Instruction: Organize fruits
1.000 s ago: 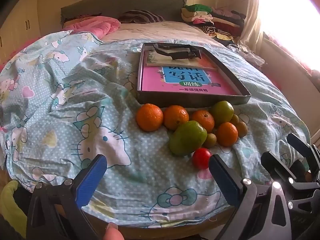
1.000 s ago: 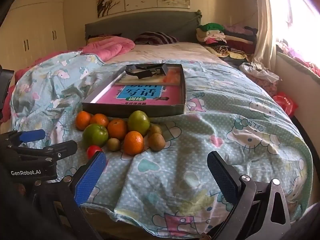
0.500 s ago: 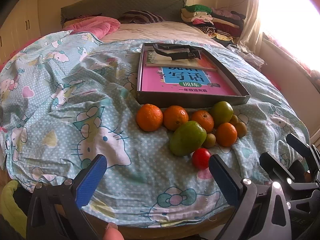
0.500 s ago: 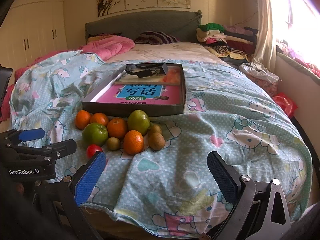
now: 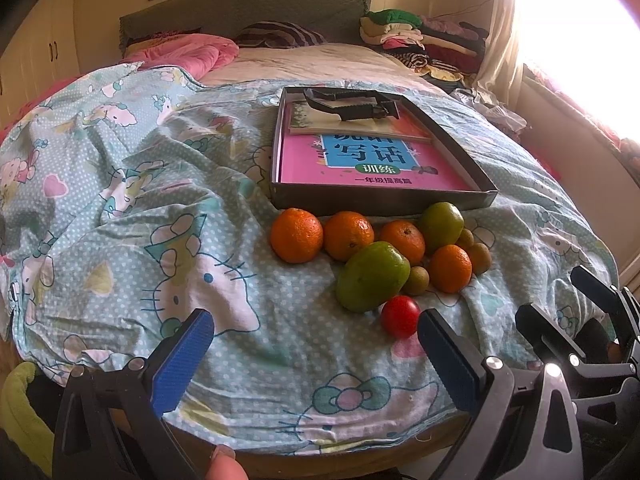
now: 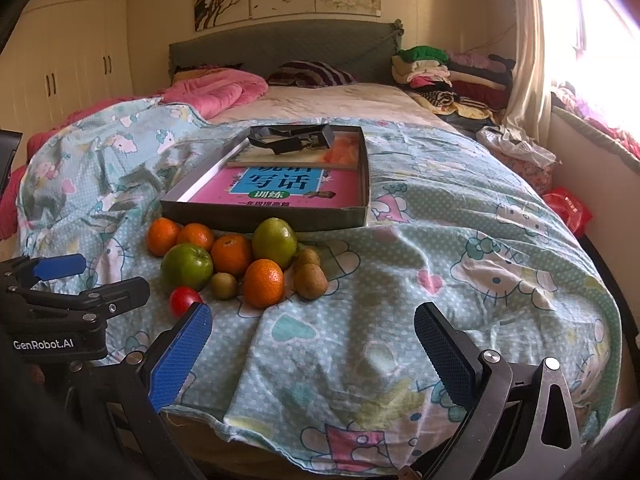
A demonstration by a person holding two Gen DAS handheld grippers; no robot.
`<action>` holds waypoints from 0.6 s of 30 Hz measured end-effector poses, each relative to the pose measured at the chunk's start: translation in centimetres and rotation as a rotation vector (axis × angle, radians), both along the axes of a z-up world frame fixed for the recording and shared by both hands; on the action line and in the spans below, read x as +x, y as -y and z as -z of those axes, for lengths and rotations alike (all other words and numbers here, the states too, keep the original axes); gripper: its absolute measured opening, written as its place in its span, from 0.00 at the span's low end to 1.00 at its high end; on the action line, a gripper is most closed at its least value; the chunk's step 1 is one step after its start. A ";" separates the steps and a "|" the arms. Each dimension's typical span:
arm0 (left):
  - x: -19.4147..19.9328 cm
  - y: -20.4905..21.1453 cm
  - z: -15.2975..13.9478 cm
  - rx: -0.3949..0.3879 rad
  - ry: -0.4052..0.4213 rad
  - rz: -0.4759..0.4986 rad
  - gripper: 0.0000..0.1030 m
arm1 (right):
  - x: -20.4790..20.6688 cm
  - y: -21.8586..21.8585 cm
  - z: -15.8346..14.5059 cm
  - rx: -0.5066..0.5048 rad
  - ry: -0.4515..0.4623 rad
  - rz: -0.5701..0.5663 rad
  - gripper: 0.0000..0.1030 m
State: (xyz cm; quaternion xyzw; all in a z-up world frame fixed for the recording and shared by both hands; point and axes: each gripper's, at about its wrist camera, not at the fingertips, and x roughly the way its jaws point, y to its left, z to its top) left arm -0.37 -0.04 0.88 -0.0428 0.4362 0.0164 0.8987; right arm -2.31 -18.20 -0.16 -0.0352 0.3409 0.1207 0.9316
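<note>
Hiding tomato (image 6: 182,299) lower edge — right hand-held gripper (image 6: 314,356), fingers spread.

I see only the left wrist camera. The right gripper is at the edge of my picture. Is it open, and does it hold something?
Observer: The right gripper is open. Only the quilt shows between its blue pads.
Operator: How many kiwis are there? The front orange hides some of them from me.
Observer: Three. One lies left of the front orange and two lie right of it.
Operator: Does my left gripper touch the tomato?
Observer: No. Seen from the side, its fingers end left of the tomato, and a strip of quilt shows between them.
</note>
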 end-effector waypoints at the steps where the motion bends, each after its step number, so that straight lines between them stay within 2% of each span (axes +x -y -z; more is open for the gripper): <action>1: 0.0 0.0 0.0 0.000 0.000 0.000 0.99 | 0.0 0.0 0.0 0.000 0.000 0.000 0.98; 18: 0.1 0.7 0.5 -0.004 -0.015 0.025 0.99 | 0.4 0.1 0.3 -0.006 -0.013 0.003 0.98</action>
